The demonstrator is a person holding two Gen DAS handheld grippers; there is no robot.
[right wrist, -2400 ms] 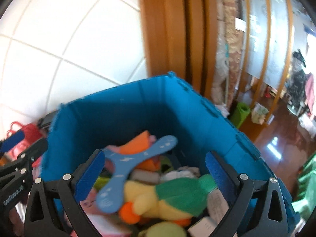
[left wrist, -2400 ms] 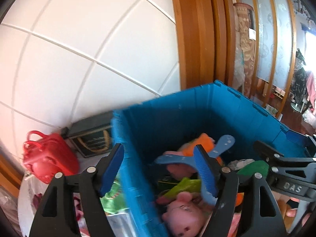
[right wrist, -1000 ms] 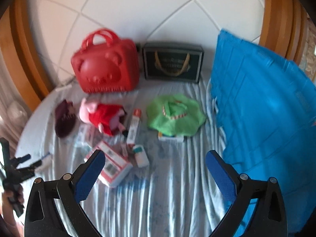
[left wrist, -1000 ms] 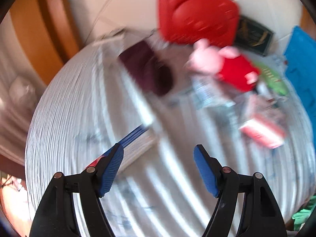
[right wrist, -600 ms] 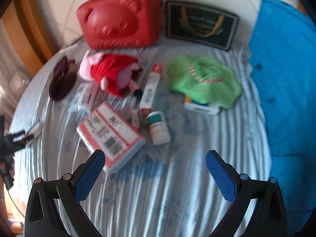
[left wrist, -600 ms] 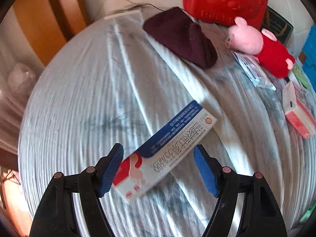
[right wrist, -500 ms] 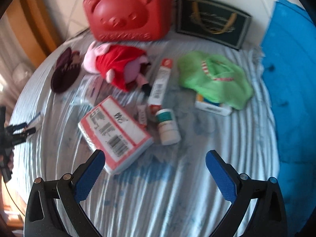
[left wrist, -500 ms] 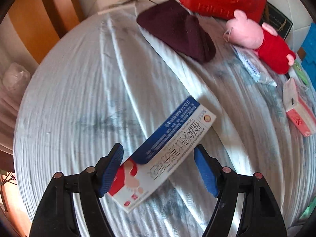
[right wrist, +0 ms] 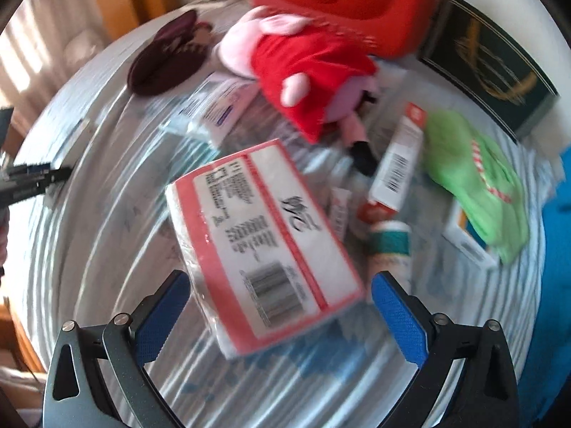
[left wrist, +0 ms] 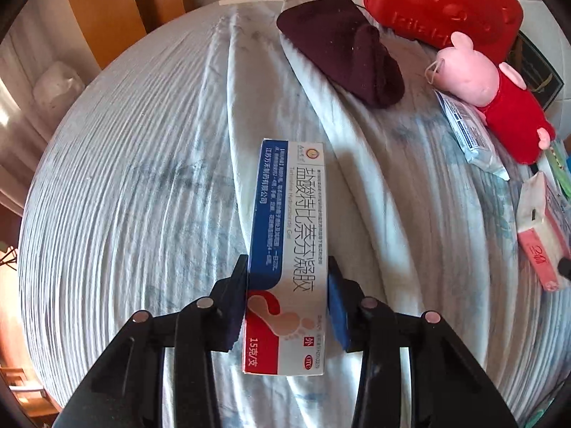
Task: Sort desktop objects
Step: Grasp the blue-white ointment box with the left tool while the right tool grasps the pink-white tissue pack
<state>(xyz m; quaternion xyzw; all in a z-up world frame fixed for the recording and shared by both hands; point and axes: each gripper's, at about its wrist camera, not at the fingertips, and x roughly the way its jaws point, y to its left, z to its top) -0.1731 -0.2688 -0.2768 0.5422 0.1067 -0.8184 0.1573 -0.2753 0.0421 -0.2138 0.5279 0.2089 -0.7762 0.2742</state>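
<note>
1. Your left gripper [left wrist: 287, 308] has just been closing, and its two pads now sit against the long sides of the ointment box [left wrist: 287, 246], clamping it near its red end. The box's long axis runs straight out along the fingers, away from you, with the far blue-and-white end free above the striped cloth of the table [left wrist: 142, 196].
2. Because you hold it near one end, expect the far end to droop as you lift. That is a judgement from the grip point.
3. Your right gripper [right wrist: 280, 315] is wide open and holds nothing. The red-and-white tissue pack [right wrist: 262, 246] lies flat just ahead of and between its fingers, touching neither.
4. The pack's long axis lies slanted across the opening, from the upper left down to the lower right, so the jaws are not yet square to its long sides. You would probably need to roll the wrist before closing.
5. The right hand is plainly the nearer one to the pack. The blue bin [right wrist: 556, 249] lies at the table's right edge.
</note>
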